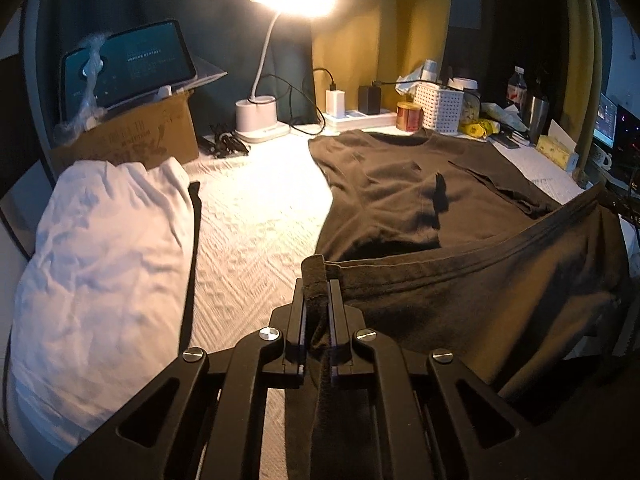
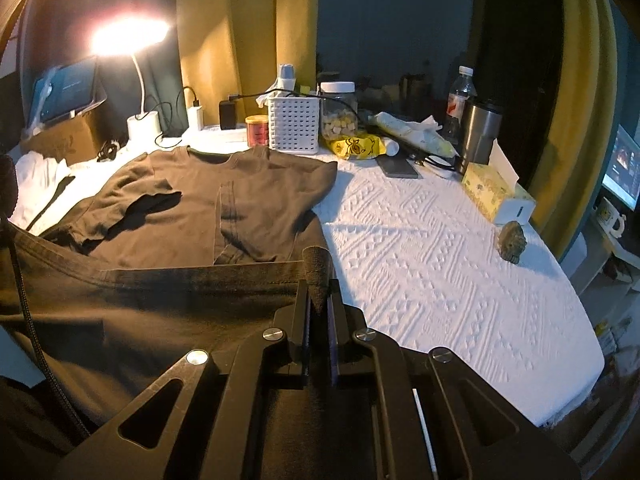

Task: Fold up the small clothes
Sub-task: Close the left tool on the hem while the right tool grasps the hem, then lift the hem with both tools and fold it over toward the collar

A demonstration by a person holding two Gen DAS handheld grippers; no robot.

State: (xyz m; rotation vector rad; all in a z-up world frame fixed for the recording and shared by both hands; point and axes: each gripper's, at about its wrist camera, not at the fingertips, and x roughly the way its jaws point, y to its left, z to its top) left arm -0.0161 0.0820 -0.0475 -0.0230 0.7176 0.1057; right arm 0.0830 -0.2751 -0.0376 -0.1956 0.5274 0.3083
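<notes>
Brown shirt (image 1: 400, 184) hem pinched | left claw (image 1: 318, 284), right claw (image 2: 318, 284) clamped | hem's underside hidden

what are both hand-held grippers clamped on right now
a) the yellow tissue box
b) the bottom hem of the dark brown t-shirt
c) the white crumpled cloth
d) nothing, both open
b: the left hand-held gripper and the right hand-held gripper each pinch a corner of the dark brown t-shirt hem, raised off the white textured bedspread.

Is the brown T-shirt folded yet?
Partly: the brown T-shirt has both sleeves folded in, and both grippers pinch its lifted bottom hem.
</notes>
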